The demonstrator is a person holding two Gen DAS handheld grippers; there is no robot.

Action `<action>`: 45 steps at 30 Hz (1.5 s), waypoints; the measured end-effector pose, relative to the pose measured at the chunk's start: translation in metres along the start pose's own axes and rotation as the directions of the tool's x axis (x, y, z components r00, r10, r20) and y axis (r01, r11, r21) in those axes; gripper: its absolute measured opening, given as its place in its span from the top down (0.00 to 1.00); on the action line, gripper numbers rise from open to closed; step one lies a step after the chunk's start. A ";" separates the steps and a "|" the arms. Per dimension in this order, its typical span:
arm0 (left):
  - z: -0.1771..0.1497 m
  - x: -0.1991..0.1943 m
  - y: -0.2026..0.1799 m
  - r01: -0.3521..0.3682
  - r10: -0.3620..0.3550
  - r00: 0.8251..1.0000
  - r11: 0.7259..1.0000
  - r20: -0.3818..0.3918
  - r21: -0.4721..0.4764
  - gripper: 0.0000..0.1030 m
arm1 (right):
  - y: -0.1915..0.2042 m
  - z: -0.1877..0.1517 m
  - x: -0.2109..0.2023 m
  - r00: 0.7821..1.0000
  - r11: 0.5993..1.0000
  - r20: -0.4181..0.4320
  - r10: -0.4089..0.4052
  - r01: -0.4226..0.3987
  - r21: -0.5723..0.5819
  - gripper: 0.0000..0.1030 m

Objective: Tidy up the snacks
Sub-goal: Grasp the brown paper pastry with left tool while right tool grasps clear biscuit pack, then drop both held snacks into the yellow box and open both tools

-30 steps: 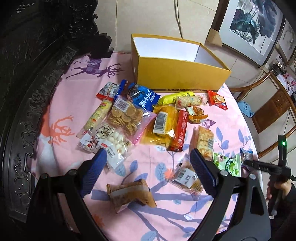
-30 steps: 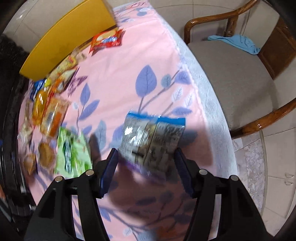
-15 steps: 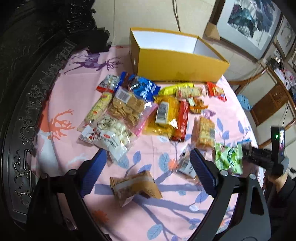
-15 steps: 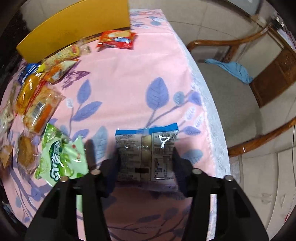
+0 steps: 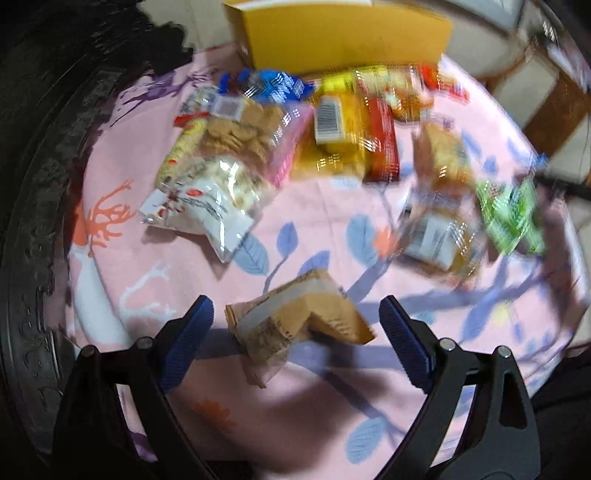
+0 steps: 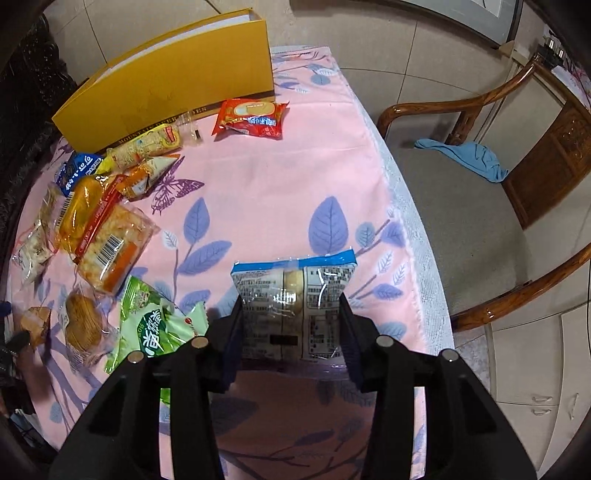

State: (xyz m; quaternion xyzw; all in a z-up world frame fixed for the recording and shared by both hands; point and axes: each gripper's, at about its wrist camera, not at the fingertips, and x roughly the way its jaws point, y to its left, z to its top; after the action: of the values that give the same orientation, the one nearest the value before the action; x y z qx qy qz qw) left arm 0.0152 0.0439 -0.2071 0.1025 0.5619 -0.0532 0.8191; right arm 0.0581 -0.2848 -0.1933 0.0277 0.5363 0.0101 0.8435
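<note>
My right gripper (image 6: 290, 312) is shut on a clear snack packet with a blue top edge (image 6: 295, 295), held above the pink tablecloth (image 6: 258, 184). My left gripper (image 5: 295, 321) is open with a tan snack packet (image 5: 295, 317) lying between its fingers on the cloth. The yellow box (image 6: 173, 85) stands at the far side of the table and also shows in the left wrist view (image 5: 343, 33). Several snack packets lie in front of it, among them a green packet (image 6: 151, 325) and a red packet (image 6: 251, 118).
A wooden chair (image 6: 480, 221) with a blue cloth (image 6: 469, 157) on its seat stands right of the table. The dark carved table rim (image 5: 37, 221) runs along the left. The left wrist view is blurred.
My right gripper has closed on the blue-edged packet and lifted it. My left gripper has moved down and forward so the tan packet now lies between its fingers.
</note>
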 end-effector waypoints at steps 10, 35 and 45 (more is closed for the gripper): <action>-0.007 0.009 0.001 0.028 -0.020 0.997 0.995 -0.076 0.100 0.10 | -0.008 0.000 -0.007 1.000 1.000 0.003 -0.007 0.007 0.029 0.55; 0.014 -0.020 0.021 0.152 -0.125 0.982 0.965 0.139 -0.212 0.56 | 0.011 0.008 -0.028 0.997 0.999 0.058 0.045 -0.043 -0.026 0.55; 0.114 -0.069 -0.003 0.180 -0.123 0.946 0.969 0.300 -0.169 0.56 | 0.081 0.065 -0.051 0.978 0.971 0.120 0.172 -0.148 -0.186 0.55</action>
State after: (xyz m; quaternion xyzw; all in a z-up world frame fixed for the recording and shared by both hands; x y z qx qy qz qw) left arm 0.0928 0.0134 -0.1032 -0.0306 0.4456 -0.0756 0.8915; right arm 0.0962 -0.2091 -0.1148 -0.0031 0.4709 0.1236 0.8735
